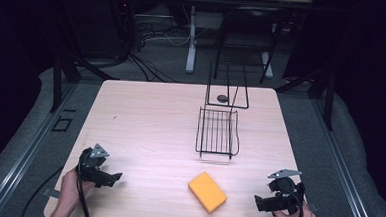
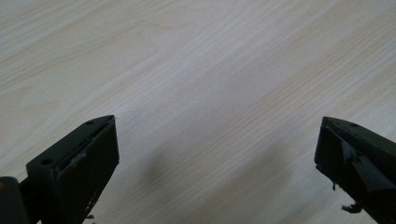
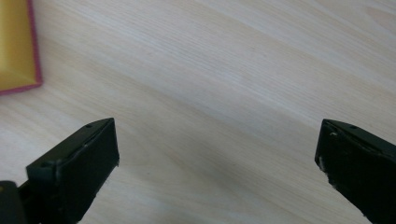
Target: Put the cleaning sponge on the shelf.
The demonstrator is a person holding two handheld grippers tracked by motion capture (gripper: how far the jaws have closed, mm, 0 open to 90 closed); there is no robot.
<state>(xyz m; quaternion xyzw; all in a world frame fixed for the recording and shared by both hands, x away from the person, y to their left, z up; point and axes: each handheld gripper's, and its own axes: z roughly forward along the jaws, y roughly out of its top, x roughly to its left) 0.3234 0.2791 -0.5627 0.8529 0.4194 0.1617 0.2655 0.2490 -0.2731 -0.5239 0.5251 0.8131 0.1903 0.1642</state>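
A yellow sponge-like block (image 1: 207,192) lies on the light wooden table (image 1: 145,126) near its front edge, between the two hands. Its corner (image 3: 16,46), yellow with a reddish rim, lies at the upper left of the right gripper view. My left gripper (image 1: 117,177) rests low at the front left, pointing right, held by a hand. Its jaws stand wide apart over bare wood (image 2: 217,126). My right gripper (image 1: 258,203) sits at the front right, pointing left toward the block. It is open too, with only tabletop between the jaws (image 3: 217,126).
A black wire rack (image 1: 218,132) lies right of the table's middle, and behind it stands a black wire frame (image 1: 227,88) with a small dark round thing (image 1: 222,98) at its foot. Black posts and cables surround the table.
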